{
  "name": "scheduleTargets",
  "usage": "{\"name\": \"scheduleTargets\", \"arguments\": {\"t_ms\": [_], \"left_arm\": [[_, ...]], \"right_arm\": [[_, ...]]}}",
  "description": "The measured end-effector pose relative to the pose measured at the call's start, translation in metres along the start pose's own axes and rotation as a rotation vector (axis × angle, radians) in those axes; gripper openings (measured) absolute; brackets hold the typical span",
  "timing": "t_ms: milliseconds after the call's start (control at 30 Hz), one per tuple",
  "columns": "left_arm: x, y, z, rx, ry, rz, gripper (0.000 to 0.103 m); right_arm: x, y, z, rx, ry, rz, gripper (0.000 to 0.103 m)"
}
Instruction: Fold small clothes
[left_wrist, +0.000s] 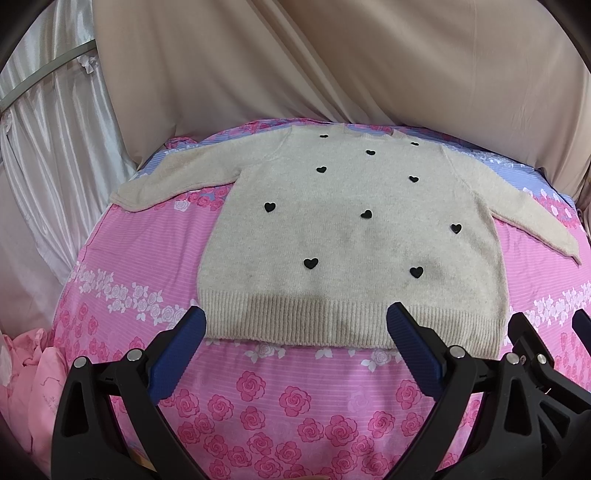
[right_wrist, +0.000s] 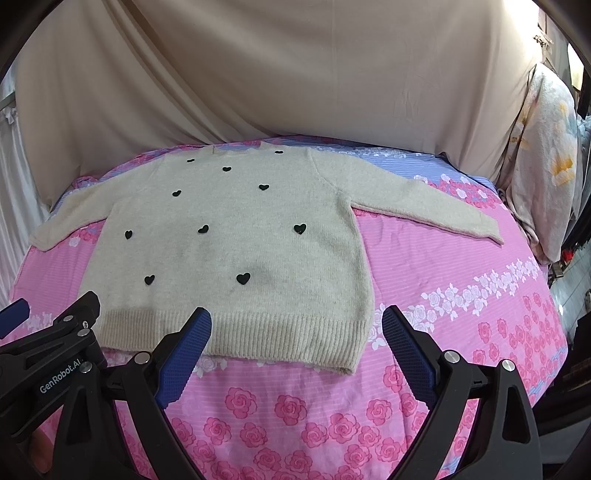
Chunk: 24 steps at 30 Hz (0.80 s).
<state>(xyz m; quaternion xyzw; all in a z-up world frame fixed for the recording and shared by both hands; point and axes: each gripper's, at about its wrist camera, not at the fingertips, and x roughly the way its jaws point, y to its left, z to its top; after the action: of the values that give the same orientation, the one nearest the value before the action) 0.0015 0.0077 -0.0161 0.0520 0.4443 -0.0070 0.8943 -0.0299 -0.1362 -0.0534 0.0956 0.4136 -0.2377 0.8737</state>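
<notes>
1. While both grippers hang just short of its ribbed hem, a cream sweater with small black hearts lies flat and face up across the middle of the frame, sleeves spread to either side.
2. At the far left of the left wrist view, a white satin curtain hangs, with a crumpled pink cloth in the lower left corner.
3. Under the sweater is a pink bedsheet printed with roses, filling the lower half of both views.
4. At the bottom centre of the left wrist view, the left gripper is spread wide, its blue-padded fingers holding nothing.
5. At the bottom centre of the right wrist view, the right gripper is likewise wide apart and empty, straddling the hem's right corner.
6. Behind the bed, a beige drape fills the upper frame.
7. At the far right of the right wrist view, a floral blanket hangs.
</notes>
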Motion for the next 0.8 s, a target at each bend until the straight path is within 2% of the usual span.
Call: {"name": "scheduleTargets", "arguments": {"t_ms": [400, 567, 633, 700, 800], "left_arm": [[0.001, -0.001, 0.000, 0.001, 0.004, 0.002, 0.096], [0.007, 0.004, -0.003, -0.005, 0.019, -0.016, 0.096], [0.010, 0.010, 0.002, -0.023, 0.015, -0.040, 0.096], [0.011, 0.018, 0.005, -0.047, 0.009, -0.046, 0.097], [0.018, 0.025, 0.013, -0.092, 0.041, -0.067, 0.098]], "right_arm": [[0.006, 0.001, -0.002, 0.000, 0.008, 0.005, 0.092], [0.023, -0.002, 0.000, 0.011, 0.052, 0.051, 0.092], [0.041, -0.014, 0.003, 0.061, 0.102, 0.097, 0.092], [0.057, -0.033, 0.009, 0.134, 0.135, 0.105, 0.092], [0.089, -0.094, 0.023, 0.286, 0.142, 0.070, 0.092]]}}
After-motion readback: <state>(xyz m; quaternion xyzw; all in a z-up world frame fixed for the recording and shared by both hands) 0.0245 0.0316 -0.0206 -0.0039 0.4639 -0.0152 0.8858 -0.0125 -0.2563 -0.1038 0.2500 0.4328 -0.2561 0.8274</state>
